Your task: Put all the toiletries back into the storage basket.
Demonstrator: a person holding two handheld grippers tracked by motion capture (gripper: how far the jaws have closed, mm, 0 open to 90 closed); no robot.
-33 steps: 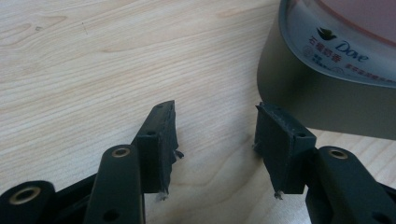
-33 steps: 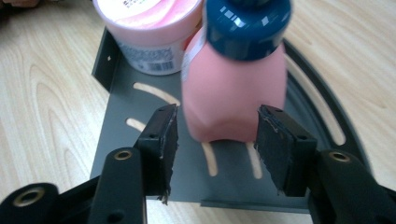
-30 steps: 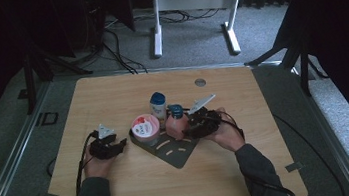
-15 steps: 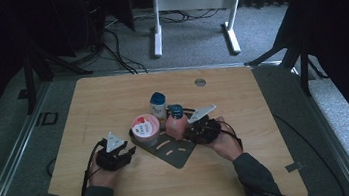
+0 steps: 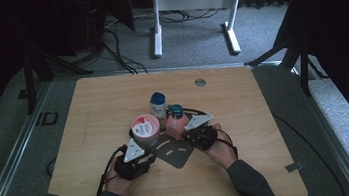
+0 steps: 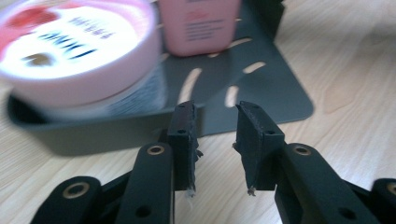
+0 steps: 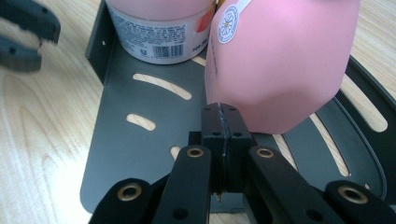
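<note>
- The right gripper (image 7: 223,122) is seen with its jaws clenched flat together and nothing between them, having just been closing; the pink bottle (image 7: 280,60) stands just beyond the tips, slightly to their right, on the dark slotted tray (image 7: 116,154).
- The left gripper (image 6: 215,125) is seen with its jaws released, a narrow gap left between them after closing further; nothing is held there.
- The near rim of the tray (image 6: 107,130) lies just ahead of the left jaws, over the wooden worktop (image 6: 355,84).
- The pink-lidded tub (image 6: 74,51) is seen ahead and to the left of those jaws, on the tray, beside the bottle (image 6: 198,25).
- In the high view, a white bottle with a blue cap (image 5: 158,108) stands behind the tub (image 5: 145,129).
</note>
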